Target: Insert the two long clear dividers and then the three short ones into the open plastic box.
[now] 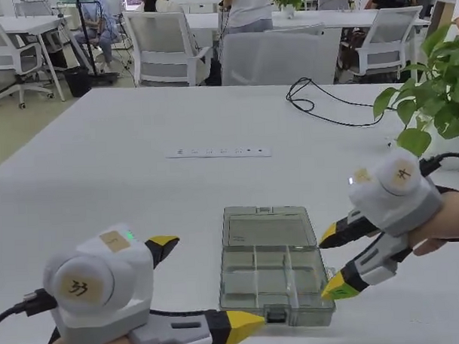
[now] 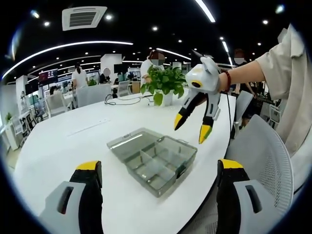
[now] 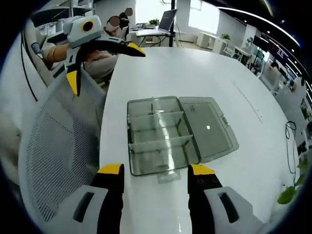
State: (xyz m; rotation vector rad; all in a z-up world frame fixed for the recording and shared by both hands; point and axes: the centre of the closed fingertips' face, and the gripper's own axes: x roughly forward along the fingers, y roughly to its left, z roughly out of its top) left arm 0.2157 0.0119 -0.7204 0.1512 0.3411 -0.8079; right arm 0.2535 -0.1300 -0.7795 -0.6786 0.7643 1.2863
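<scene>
The clear plastic box (image 1: 272, 280) lies open near the table's front edge, its lid (image 1: 267, 228) folded flat away from me. Clear dividers (image 3: 157, 139) stand inside it and split it into compartments. My left gripper (image 1: 207, 287) is open and empty, just left of the box's front corner. My right gripper (image 1: 332, 263) is open and empty too, its yellow tips at the box's right edge. In the left gripper view the box (image 2: 153, 158) lies ahead with the right gripper (image 2: 191, 130) hovering beyond it. In the right gripper view the left gripper (image 3: 105, 68) hangs past the box (image 3: 156, 134).
A thin white strip (image 1: 219, 152) lies on the white table (image 1: 101, 169) beyond the box. A black cable (image 1: 317, 101) loops at the back right beside a potted plant (image 1: 430, 89). Office chairs (image 1: 165, 50) and people stand behind the table.
</scene>
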